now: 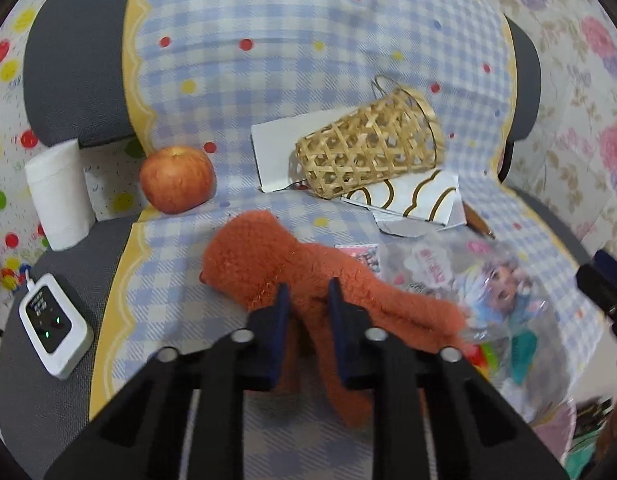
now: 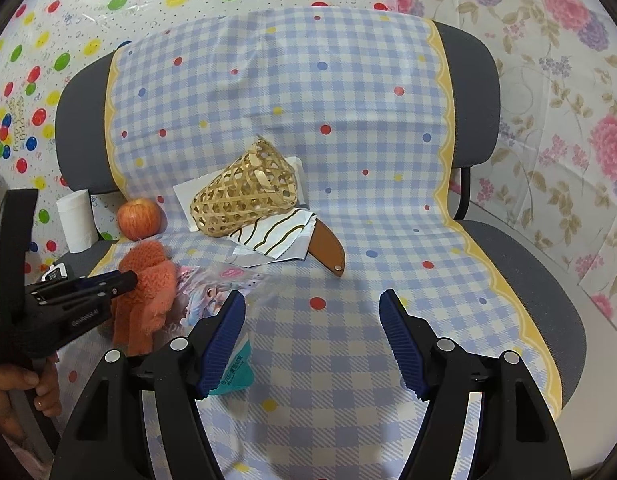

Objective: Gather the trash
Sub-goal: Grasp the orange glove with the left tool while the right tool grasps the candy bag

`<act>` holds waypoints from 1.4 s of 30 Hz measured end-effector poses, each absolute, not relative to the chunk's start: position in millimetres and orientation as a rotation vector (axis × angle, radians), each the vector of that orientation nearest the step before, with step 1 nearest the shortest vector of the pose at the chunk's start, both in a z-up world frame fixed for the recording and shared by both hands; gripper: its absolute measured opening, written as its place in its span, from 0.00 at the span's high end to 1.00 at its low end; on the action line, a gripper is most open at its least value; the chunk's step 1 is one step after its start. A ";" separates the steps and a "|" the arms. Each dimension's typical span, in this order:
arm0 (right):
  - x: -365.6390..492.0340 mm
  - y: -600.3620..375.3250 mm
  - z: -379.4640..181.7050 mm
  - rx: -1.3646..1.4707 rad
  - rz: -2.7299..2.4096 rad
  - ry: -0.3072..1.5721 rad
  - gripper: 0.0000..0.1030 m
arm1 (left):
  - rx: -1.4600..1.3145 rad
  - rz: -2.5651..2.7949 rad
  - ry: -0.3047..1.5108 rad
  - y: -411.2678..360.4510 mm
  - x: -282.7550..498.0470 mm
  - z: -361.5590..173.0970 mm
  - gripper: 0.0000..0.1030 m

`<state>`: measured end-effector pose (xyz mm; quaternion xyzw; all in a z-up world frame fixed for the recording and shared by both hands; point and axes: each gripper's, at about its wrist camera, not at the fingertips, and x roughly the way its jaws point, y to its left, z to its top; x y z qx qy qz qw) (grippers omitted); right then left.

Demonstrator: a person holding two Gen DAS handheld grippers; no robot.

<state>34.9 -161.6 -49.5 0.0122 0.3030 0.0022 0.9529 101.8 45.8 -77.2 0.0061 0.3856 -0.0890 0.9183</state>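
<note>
My left gripper is shut on an orange fuzzy plush toy, pinching its middle on the checked chair seat; it also shows from the side in the right wrist view, with the toy hanging from it. A clear plastic wrapper with a cartoon girl lies right of the toy, also in the right wrist view. My right gripper is open and empty above the seat, its left finger over the wrapper's edge. A woven bamboo basket lies on its side on white paper.
A red apple, a white tissue roll and a white device with a cable sit at the seat's left. A brown leather sheath pokes from under the paper. The chair back rises behind, draped in checked cloth.
</note>
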 end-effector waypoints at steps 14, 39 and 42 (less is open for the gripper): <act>34.7 -164.0 -44.0 0.069 0.049 0.606 0.29 | 0.041 -0.137 0.550 58.3 86.8 7.3 0.94; 80.5 -156.9 -53.6 0.194 0.079 0.600 0.80 | -0.002 -0.121 0.633 69.5 104.9 -31.4 0.94; 66.1 -165.6 -34.0 0.147 0.048 0.547 0.80 | 0.001 -0.157 0.584 58.9 95.6 -10.2 0.94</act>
